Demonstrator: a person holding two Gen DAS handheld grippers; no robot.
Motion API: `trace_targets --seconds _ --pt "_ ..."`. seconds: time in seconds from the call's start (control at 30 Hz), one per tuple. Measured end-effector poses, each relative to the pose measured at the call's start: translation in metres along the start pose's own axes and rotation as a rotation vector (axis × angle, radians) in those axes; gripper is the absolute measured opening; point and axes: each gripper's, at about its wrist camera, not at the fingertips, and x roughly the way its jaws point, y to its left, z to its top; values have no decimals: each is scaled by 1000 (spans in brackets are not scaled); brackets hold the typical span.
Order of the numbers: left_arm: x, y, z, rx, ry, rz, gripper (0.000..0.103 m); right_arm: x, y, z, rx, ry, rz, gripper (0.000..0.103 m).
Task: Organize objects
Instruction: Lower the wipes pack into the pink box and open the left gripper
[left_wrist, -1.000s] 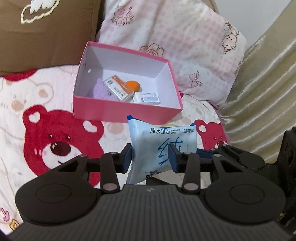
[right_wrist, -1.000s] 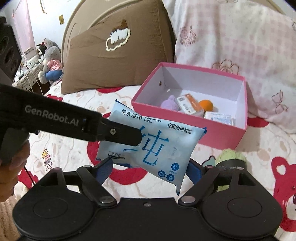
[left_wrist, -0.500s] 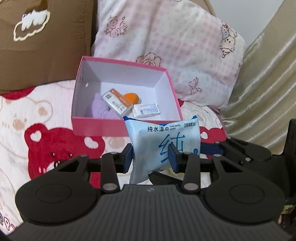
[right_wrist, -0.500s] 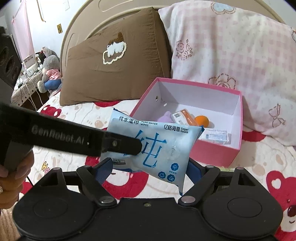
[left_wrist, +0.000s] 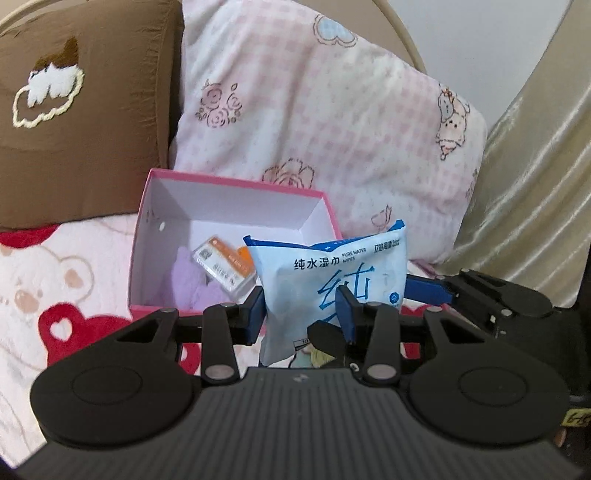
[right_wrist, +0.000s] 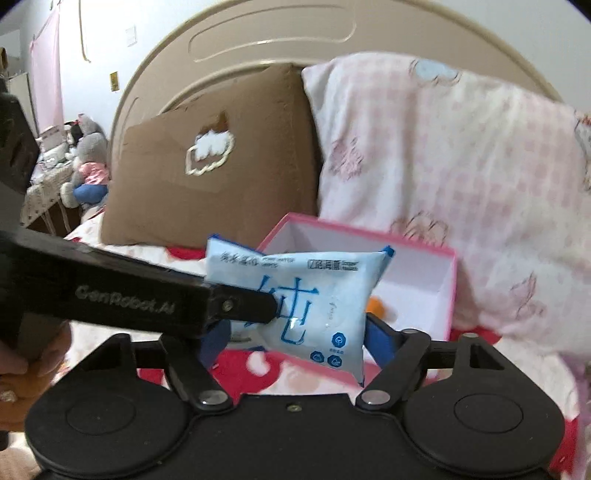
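The wet wipes pack (left_wrist: 332, 280) hangs in the air at the near edge of the pink box (left_wrist: 155, 236), pinched between both grippers. The left gripper (left_wrist: 301, 312) clamps its lower part. The right gripper (right_wrist: 291, 334) closes on its two ends. Inside the box lie a purple plush (left_wrist: 188, 284), an orange-white packet (left_wrist: 221, 267) and an orange ball (right_wrist: 376, 306).

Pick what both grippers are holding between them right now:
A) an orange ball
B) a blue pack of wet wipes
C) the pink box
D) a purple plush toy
B: the left gripper and the right gripper both clamp the blue pack of wet wipes near the pink box.
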Motion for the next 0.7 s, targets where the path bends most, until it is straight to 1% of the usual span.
trace_targets --seconds 0.07,0.1,0.17,0.23,0.27,0.3,0.33,0.4,0.47,0.63,0.7 --pt "5 2 10 -11 -23 16 39 5 -6 6 3 -5 -2 78" --pt "8 4 14 -16 -32 20 39 7 -10 10 10 -8 8 73" --pt "16 11 24 -51 -42 4 39 12 -16 17 11 -12 11 70" --pt "26 17 34 -90 -61 -14 40 18 -21 25 9 -26 -4 69" --pt "31 20 38 -107 -76 -16 40 21 -22 29 -4 -35 -19 68" --pt "37 24 43 -125 -89 -21 40 24 -22 32 -27 -39 -32 64" --pt "42 28 47 -138 -92 -28 40 28 -23 36 -48 -43 -47 64" --pt "54 36 54 -164 -90 -33 39 38 -30 44 -61 -35 -48 63" --pt "67 41 59 -156 -87 -7 40 52 -39 51 -51 -16 -32 62" --pt "103 56 66 -153 -75 62 40 95 -57 62 -76 54 15 62" --pt "116 64 66 -153 -84 80 40 115 -63 64 -74 88 47 61"
